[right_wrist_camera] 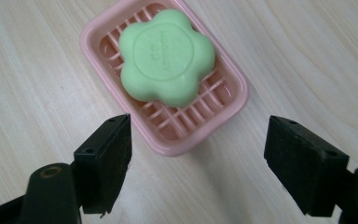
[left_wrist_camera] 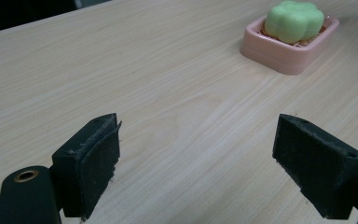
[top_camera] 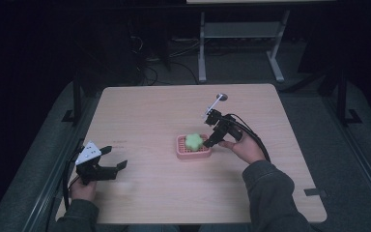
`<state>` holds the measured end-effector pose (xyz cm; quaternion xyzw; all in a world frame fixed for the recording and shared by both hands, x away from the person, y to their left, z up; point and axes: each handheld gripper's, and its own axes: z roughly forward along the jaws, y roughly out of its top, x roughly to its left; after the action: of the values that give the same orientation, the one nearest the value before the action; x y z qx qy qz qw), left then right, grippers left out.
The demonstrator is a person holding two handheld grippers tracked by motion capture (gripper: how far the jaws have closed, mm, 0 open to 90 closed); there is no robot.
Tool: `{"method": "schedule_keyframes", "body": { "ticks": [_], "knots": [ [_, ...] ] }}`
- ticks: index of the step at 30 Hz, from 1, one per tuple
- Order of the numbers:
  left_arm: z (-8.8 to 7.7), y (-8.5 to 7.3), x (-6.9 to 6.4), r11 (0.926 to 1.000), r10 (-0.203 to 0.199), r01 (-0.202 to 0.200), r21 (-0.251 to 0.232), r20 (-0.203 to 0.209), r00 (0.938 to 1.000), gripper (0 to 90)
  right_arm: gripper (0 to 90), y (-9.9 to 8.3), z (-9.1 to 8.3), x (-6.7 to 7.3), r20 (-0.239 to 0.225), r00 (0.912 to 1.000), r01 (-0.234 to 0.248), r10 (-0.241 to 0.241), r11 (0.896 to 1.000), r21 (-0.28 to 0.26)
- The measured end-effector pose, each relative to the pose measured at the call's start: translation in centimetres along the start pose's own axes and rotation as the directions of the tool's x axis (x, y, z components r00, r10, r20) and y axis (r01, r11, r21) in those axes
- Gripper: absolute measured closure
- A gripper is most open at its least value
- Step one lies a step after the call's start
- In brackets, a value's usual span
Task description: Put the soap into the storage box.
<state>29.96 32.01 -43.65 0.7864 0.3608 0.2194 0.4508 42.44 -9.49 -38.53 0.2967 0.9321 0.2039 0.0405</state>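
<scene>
Nearest the camera in the high view, a person's sleeves and hands come in along the near edge of the bench [top_camera: 140, 111], each holding a gripper. At the near left the left gripper [top_camera: 112, 158] hovers low over bare wood, its fingers [left_wrist_camera: 91, 163] spread wide and holding nothing, well apart from the work. The right gripper [top_camera: 212, 137] is just beside the right side of the pink soap dish [top_camera: 193, 153], which sits a little right of the bench's middle. A green flower-shaped soap [right_wrist_camera: 167, 57] lies flat on the dish's [right_wrist_camera: 235, 93] ribbed grid. In the right gripper view its fingers [right_wrist_camera: 105, 161] stand wide open on either side of the dish's near corner, gripping nothing and apparently not touching it.

The step in hand looks like the approach for a pick of the soap. The next move would call for carrying the fingers farther forward over the rim and down around the soap's lobed sides, then closing. Only the raised rim stands in the way; a low approach could nudge the light dish. A small round hole [top_camera: 221, 96] lies near the far edge, clear of everything.
</scene>
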Motion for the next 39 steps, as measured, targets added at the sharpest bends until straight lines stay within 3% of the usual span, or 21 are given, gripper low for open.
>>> {"method": "schedule_keyframes", "body": {
  "ticks": [9, 17, 28, 39],
  "knots": [
    [0.0, 0.0, 0.0, 1.0000, 0.000, 0.000, 0.001, 0.002, 1.0000, 14.4, 23.1, -0.9, -0.7, -0.1, 0.004, 1.0000, 0.001, -0.001, 1.000, -0.017],
    [0.1, 0.0, 0.0, 1.0000, 0.001, -0.002, 0.009, 0.005, 1.0000, 14.4, 22.3, -2.6, -0.5, -0.5, -0.012, 0.9993, -0.036, 0.036, 0.999, 0.003],
    [0.1, 0.0, -0.1, 0.9999, 0.004, -0.004, 0.014, 0.007, 1.0000, 14.4, 22.2, -4.4, -1.0, -0.8, -0.012, 0.9979, -0.064, 0.064, 0.998, -0.014],
    [0.1, 0.0, -0.1, 0.9999, 0.004, -0.004, 0.014, 0.007, 1.0000, 14.4, 22.4, -5.3, -1.8, -0.5, 0.001, 0.9982, -0.061, 0.061, 0.998, -0.030]
  ]
}}
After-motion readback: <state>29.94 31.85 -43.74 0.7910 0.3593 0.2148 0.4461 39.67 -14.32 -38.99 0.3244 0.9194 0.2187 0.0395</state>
